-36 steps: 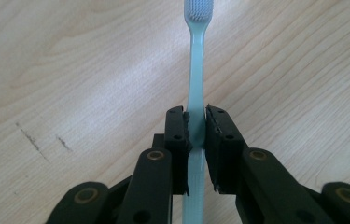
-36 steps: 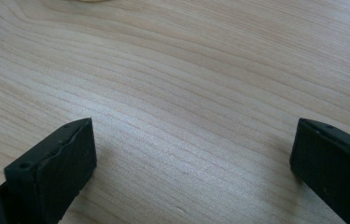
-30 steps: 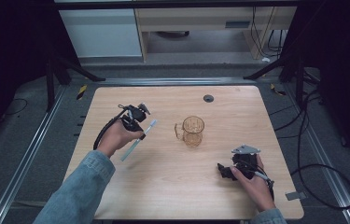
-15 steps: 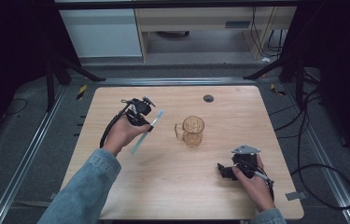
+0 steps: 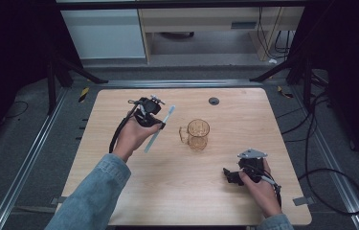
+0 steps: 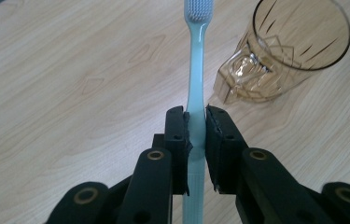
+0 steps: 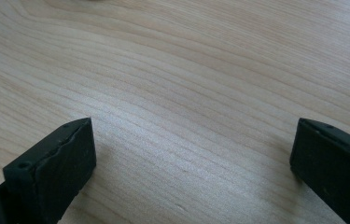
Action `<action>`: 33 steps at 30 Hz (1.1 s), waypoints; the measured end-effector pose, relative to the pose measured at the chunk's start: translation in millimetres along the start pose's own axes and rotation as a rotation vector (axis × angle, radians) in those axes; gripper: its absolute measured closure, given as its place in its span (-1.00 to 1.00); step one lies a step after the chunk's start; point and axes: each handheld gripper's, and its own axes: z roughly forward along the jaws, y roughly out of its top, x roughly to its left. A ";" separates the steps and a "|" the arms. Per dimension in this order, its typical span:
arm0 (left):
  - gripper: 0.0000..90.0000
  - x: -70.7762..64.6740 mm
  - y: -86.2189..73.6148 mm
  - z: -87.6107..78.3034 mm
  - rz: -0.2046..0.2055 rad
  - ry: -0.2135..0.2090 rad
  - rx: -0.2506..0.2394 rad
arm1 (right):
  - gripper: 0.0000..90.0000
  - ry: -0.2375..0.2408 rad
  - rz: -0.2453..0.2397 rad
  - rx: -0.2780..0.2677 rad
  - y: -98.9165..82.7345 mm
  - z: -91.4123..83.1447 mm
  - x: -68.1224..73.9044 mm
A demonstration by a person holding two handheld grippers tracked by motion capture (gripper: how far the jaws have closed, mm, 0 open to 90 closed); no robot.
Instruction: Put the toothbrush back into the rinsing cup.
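A pale blue toothbrush (image 6: 196,84) is clamped by its handle between the jaws of my left gripper (image 6: 196,126), bristle head pointing away. In the high view this left gripper (image 5: 155,125) is held above the table left of centre, and the toothbrush (image 5: 160,128) slants from it. An amber glass mug (image 5: 198,134) with a handle stands upright near the table's middle, just right of the brush; the left gripper view shows the mug (image 6: 289,51) at upper right. My right gripper (image 5: 229,176) rests low at the front right, jaws wide apart over bare wood (image 7: 191,154).
The wooden table (image 5: 244,110) has a small dark round grommet (image 5: 214,100) near its far edge. Metal rails and dark floor border the table, with cables on the right. A white cabinet and a shelf stand beyond the far edge.
My left hand has lifted the toothbrush and carried it away from me and to the right, closer to the mug. The right hand has stayed put.
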 end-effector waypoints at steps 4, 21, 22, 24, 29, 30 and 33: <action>0.75 -4.2 3.8 -0.4 0.002 0.004 -0.048 | -0.99 0.000 0.000 0.000 0.0 0.0 0.0; 0.75 -14.0 14.1 -6.6 -0.011 0.027 -0.298 | -0.99 0.008 -0.002 0.001 0.1 -0.2 0.8; 0.75 -14.3 14.0 -6.3 -0.009 0.037 -0.316 | -0.99 0.008 -0.003 0.001 0.0 -0.1 0.9; 0.75 -13.8 13.4 -6.3 -0.018 0.034 -0.338 | -0.99 0.008 -0.003 0.001 0.0 -0.1 0.9; 0.75 -14.2 11.8 -6.5 -0.026 0.039 -0.367 | -0.99 0.009 -0.002 0.001 0.0 -0.1 1.0; 0.75 -14.2 11.8 -6.5 -0.026 0.039 -0.367 | -0.99 0.009 -0.002 0.001 0.0 -0.1 1.0; 0.75 -14.8 10.3 -7.1 -0.029 0.045 -0.393 | -0.99 0.011 -0.007 0.000 0.0 0.1 0.9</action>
